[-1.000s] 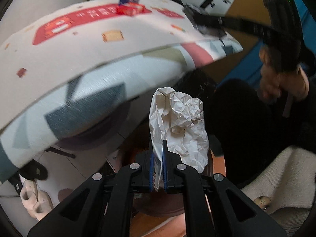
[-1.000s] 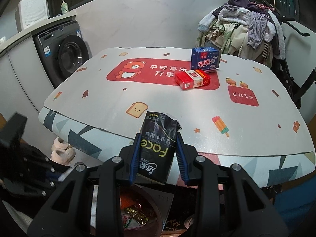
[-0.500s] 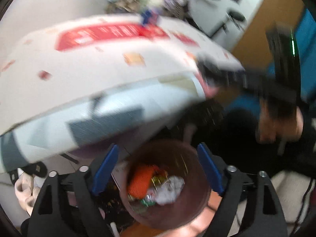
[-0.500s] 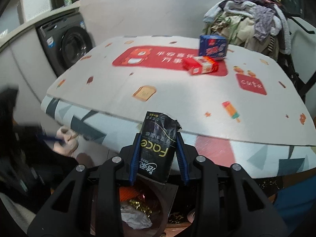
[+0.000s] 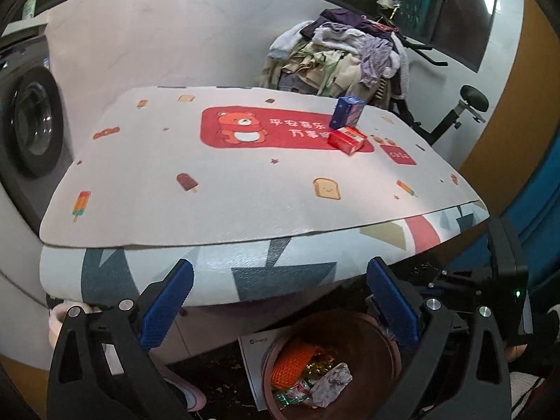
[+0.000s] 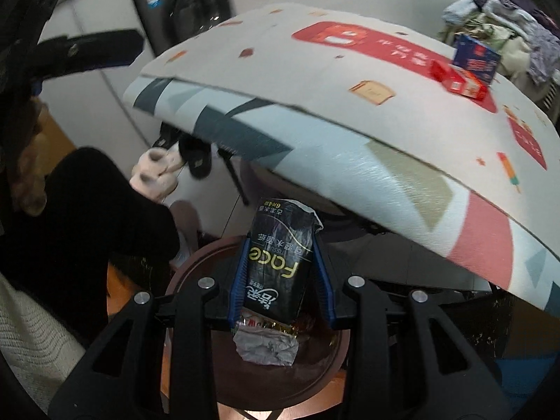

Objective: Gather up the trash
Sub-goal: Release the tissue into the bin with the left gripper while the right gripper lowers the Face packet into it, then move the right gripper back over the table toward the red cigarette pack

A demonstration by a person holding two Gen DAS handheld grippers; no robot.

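Observation:
My left gripper point(image 5: 280, 273) hangs over the brown trash bin point(image 5: 385, 329), its jaws opening wide with nothing between them. The crumpled white paper point(image 5: 332, 381) lies inside the bin among orange and shiny wrappers. My right gripper point(image 6: 281, 245) is shut on a black tissue pack point(image 6: 276, 266), held upright just above the bin's rim point(image 6: 185, 273), with the crumpled paper point(image 6: 266, 346) below it. On the table point(image 5: 245, 203), a red box point(image 5: 346, 140) lies flat and a blue box point(image 5: 350, 112) stands behind it.
The table's edge overhangs the bin. A washing machine point(image 5: 31, 122) stands to the left, and a pile of clothes point(image 5: 336, 56) lies behind the table. Slippers point(image 6: 157, 171) and a person's dark-clothed leg point(image 6: 87, 210) are on the floor side next to the bin.
My left gripper let go of the crumpled white paper, which now lies in the bin, and rose with jaws wide. My right gripper came down over the bin with the tissue pack.

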